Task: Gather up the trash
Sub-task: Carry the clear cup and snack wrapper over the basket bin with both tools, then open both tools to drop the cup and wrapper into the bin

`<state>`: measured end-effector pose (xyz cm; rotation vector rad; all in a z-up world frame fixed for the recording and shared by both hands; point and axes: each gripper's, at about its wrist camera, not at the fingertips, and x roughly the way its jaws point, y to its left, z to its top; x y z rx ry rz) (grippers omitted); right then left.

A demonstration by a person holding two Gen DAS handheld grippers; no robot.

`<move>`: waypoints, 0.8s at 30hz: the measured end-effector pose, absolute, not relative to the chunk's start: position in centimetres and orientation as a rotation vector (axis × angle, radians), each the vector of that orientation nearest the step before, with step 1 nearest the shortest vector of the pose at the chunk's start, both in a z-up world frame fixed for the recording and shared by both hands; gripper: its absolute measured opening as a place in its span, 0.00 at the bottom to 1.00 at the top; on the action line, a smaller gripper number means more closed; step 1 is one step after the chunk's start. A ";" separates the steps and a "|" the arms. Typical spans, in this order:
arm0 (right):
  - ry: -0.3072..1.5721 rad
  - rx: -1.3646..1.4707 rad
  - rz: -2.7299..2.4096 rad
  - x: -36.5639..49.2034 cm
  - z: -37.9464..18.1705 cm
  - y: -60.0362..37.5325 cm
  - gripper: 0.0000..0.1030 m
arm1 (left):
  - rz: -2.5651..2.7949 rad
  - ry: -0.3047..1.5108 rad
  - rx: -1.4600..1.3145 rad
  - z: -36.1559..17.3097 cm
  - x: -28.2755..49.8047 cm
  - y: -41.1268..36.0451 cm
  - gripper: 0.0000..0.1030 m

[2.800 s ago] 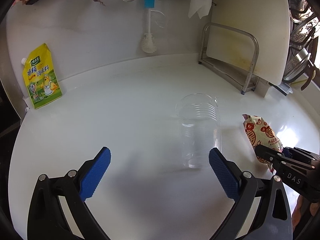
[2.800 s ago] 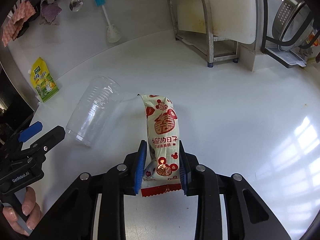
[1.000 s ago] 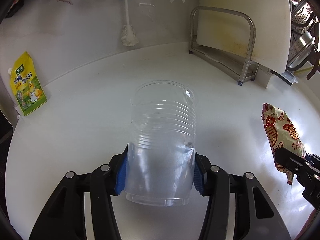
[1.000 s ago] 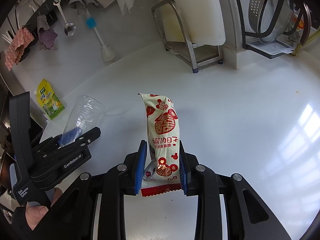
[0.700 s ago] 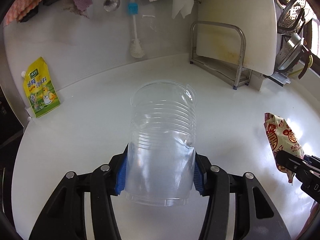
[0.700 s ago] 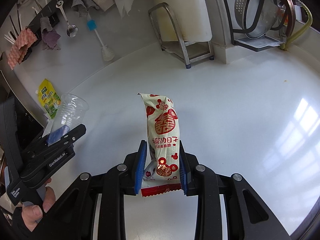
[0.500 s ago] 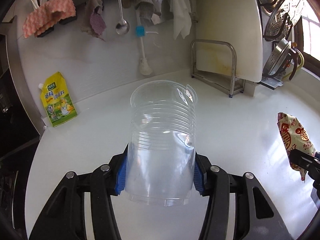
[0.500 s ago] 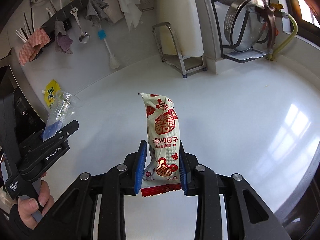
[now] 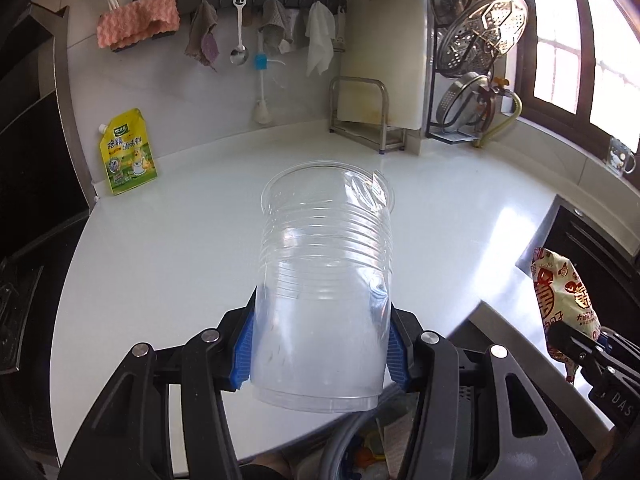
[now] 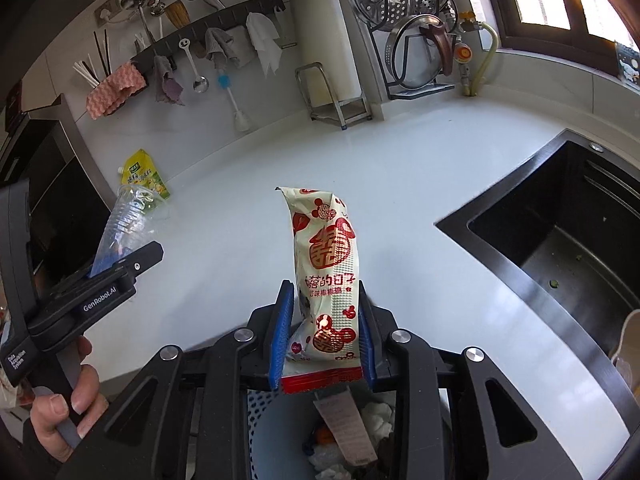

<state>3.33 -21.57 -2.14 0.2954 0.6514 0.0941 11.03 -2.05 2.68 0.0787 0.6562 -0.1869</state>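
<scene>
- Left gripper (image 9: 318, 354): clamped on the lower part of the cup (image 9: 325, 280), mouth pointing away, base jutting back past the blue pads, raised off the counter (image 9: 180, 248).
- Right gripper (image 10: 322, 334): pinched tight on the wrapper (image 10: 327, 264), which stands up between the pads, lifted above the bin (image 10: 272, 436).
- Bin below both, holding scraps.

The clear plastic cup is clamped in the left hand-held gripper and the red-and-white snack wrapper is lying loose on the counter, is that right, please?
Not quite. The clear plastic cup is clamped in the left hand-held gripper, but the red-and-white snack wrapper is not loose on the counter: the right wrist view shows it pinched between the right hand-held gripper fingers, above a bin.
</scene>
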 end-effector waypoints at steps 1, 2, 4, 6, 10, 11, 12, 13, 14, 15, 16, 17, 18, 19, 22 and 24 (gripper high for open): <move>0.654 0.297 0.093 2.2 -2.3 -21.5 0.28 | -0.193 0.657 0.084 2.6 10.1 -2.1 0.50; 0.658 0.300 0.093 1.3 -2.5 -21.5 0.28 | -0.195 0.660 0.088 2.6 9.2 -2.1 0.50; 0.660 0.300 0.088 -0.7 -2.9 -21.5 0.28 | -0.207 0.671 0.085 2.3 7.6 -2.0 0.50; 0.669 0.295 0.087 -2.4 -3.4 -21.4 0.28 | -0.213 0.678 0.084 1.9 6.0 -2.0 0.50; 0.695 0.278 0.095 -4.7 -4.5 -20.9 0.28 | -0.223 0.703 0.093 0.7 3.2 -2.3 0.50; 0.704 0.284 0.098 -5.1 -4.9 -20.9 0.28 | -0.227 0.715 0.097 0.3 2.6 -2.4 0.50; 0.714 0.291 0.102 -5.4 -5.2 -20.8 0.28 | -0.232 0.727 0.100 -0.2 2.1 -2.5 0.50; 0.722 0.292 0.106 -5.7 -5.6 -20.7 0.28 | -0.236 0.736 0.104 -0.6 1.7 -2.7 0.50; 0.729 0.288 0.107 -6.1 -6.0 -20.5 0.28 | -0.235 0.744 0.111 -1.1 1.2 -2.8 0.50; 0.737 0.284 0.109 -6.4 -6.4 -20.3 0.28 | -0.234 0.752 0.119 -1.5 0.9 -2.9 0.50; 0.745 0.284 0.115 -6.6 -6.8 -20.1 0.28 | -0.235 0.758 0.125 -1.8 0.7 -2.9 0.50; 0.753 0.288 0.122 -6.7 -7.1 -19.9 0.28 | -0.233 0.764 0.130 -2.1 0.5 -3.0 0.50; 0.761 0.294 0.127 -6.8 -7.4 -19.9 0.28 | -0.230 0.766 0.134 -2.3 0.3 -3.1 0.50; 0.769 0.298 0.128 -6.9 -7.7 -19.8 0.28 | -0.226 0.768 0.137 -2.5 0.1 -3.1 0.50; 0.784 0.315 0.122 -6.7 -8.4 -19.9 0.28 | -0.219 0.776 0.139 -3.1 -0.1 -3.3 0.50; 0.799 0.320 0.115 -6.4 -8.9 -20.0 0.28 | -0.216 0.789 0.140 -3.6 0.0 -3.4 0.50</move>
